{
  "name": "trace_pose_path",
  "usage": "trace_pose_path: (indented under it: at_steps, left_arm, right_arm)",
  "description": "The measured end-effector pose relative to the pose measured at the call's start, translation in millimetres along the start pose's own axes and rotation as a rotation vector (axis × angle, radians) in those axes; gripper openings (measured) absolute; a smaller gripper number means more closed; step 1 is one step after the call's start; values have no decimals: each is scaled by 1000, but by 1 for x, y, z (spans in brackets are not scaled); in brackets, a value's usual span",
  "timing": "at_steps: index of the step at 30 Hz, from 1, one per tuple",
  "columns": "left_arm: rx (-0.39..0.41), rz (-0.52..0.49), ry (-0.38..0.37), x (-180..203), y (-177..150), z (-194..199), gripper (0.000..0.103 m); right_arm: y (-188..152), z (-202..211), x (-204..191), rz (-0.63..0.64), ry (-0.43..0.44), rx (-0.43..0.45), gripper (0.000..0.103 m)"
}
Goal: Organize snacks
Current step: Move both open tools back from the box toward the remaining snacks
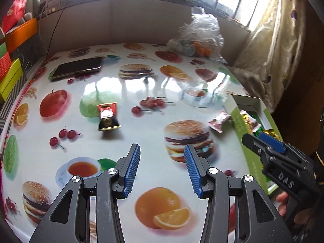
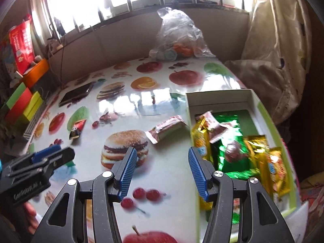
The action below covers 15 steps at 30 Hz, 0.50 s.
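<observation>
Hovering empty with jaws apart, the left gripper [image 1: 162, 156] faces a red-and-black foil sachet [image 1: 108, 116] on the fruit-printed table [image 1: 141, 89]. Only the right gripper [image 2: 161, 160], likewise unclenched, looks into the green-rimmed cardboard box [image 2: 269, 119] of yellow snack packets [image 2: 199, 139]; a pink wrapper [image 2: 166, 127] lies just beside it.

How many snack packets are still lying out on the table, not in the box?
2: a red-and-black packet on the printed cabbage, and a pink packet beside the green box. Others may hide off-frame.

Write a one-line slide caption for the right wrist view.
Open right gripper above the food-print table; pink snack packet lies beside the snack-filled box.
</observation>
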<state>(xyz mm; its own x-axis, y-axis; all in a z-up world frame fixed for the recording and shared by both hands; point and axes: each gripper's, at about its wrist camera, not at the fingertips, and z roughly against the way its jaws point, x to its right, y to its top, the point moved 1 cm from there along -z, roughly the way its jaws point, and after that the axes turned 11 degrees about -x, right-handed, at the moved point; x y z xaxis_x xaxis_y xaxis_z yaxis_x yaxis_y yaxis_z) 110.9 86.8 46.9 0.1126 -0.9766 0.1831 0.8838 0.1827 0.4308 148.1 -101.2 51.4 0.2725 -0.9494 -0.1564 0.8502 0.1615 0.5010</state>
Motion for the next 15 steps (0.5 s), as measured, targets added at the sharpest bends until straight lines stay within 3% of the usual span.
trace_pose_path:
  at_steps: [11, 15]
  left_arm:
    - [-19, 63, 16, -36, 7, -15, 47]
    - [-24, 75, 20, -44, 9, -19, 47]
  right_arm:
    - [30, -47, -16, 24, -18, -58, 53]
    - [40, -63, -17, 9, -74, -87, 53]
